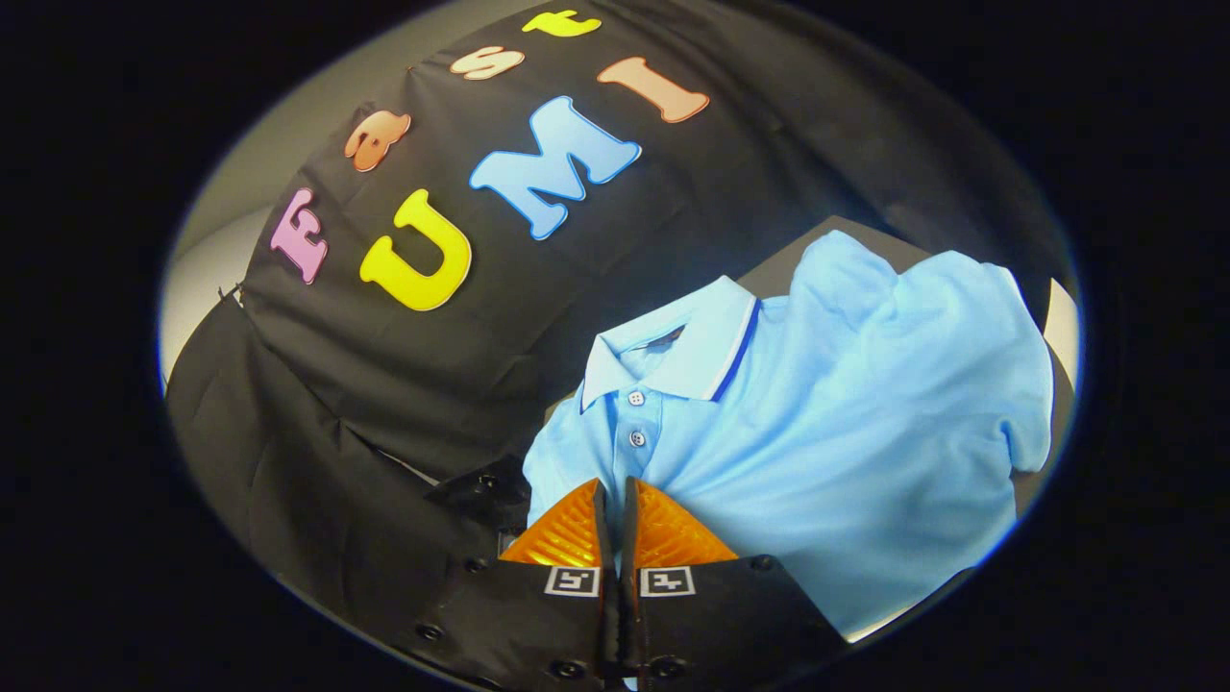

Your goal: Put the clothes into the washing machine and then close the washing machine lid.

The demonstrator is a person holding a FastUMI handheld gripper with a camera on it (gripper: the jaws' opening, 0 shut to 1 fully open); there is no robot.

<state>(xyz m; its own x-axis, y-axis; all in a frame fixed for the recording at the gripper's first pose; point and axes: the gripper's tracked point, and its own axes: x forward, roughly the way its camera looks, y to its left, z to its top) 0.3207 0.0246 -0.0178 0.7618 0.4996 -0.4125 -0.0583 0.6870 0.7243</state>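
The claw point(615, 509), fingers nearly together pinching the light blue polo shirt point(817, 423) near its placket, has the garment spreading ahead and rightward.

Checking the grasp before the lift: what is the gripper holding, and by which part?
The gripper is shut on the light blue polo shirt, pinching fabric at its front just below the button placket.

The polo shirt point(817, 423) is light blue, its paler collar point(687, 351) edged with a dark blue stripe.
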